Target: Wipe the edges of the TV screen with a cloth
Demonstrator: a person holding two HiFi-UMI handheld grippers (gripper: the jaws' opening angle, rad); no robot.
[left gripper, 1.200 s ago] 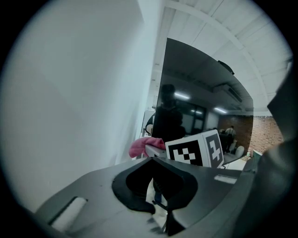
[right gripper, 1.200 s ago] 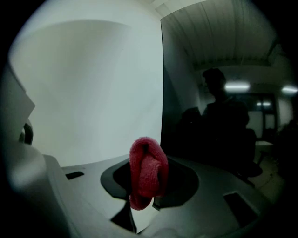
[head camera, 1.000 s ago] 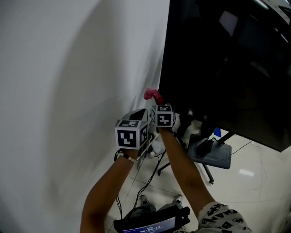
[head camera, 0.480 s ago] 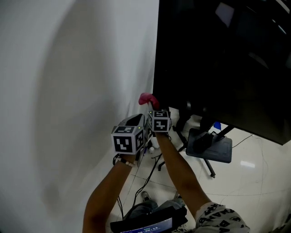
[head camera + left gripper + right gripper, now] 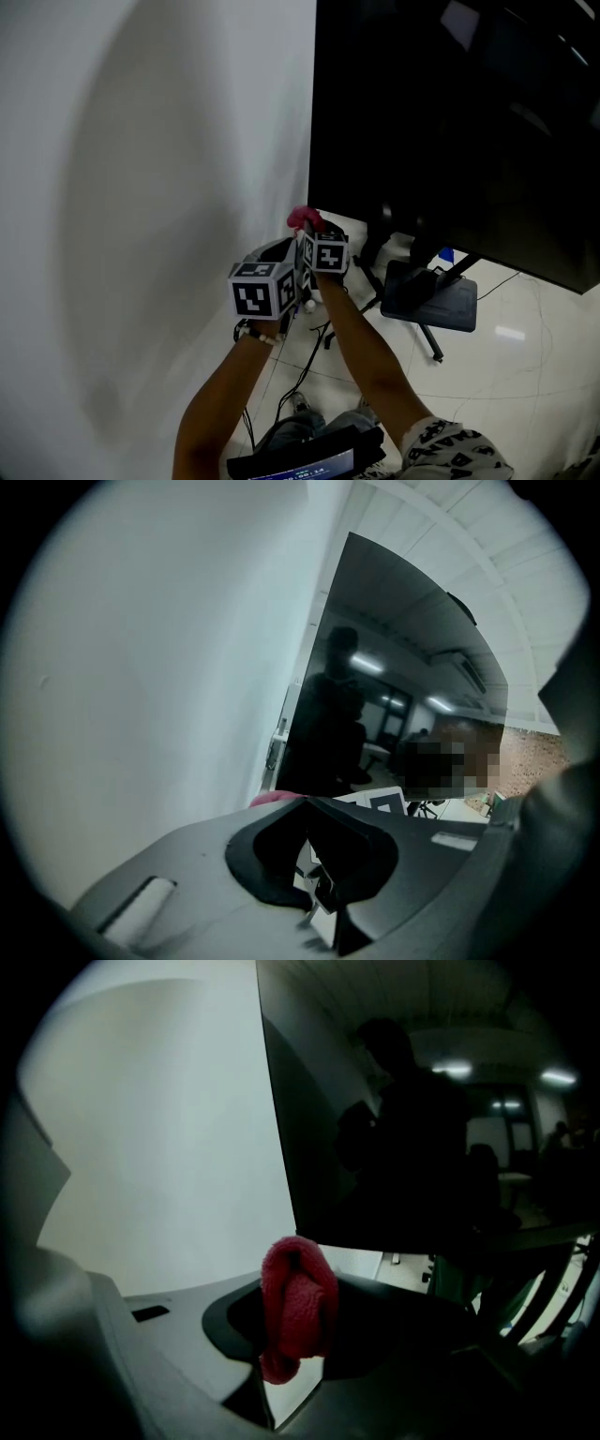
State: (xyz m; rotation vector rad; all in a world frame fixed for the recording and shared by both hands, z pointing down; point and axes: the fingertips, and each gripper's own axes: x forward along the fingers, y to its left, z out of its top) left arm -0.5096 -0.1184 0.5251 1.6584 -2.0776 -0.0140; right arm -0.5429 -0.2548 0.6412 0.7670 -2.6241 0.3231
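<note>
TV screen [image 5: 450, 122]: black and unlit, reflecting ceiling lights, set in front of a white wall [image 5: 141, 187].
Cloth [image 5: 298, 1302]: red terry, bunched into a fold, just under the TV screen's lower left corner; whether it touches the edge cannot be told.
Right gripper [image 5: 313, 229]: jaws pinching the cloth, pointing up at the TV screen's lower left corner.
Left gripper [image 5: 307, 803]: jaws pressed together with nothing between them, below and left of that corner, close against the right gripper.
Stand base [image 5: 429, 305]: grey plate on the floor below the TV screen's bottom edge.
Cables [image 5: 309, 361]: dark, trailing on the floor under the TV screen's corner.
</note>
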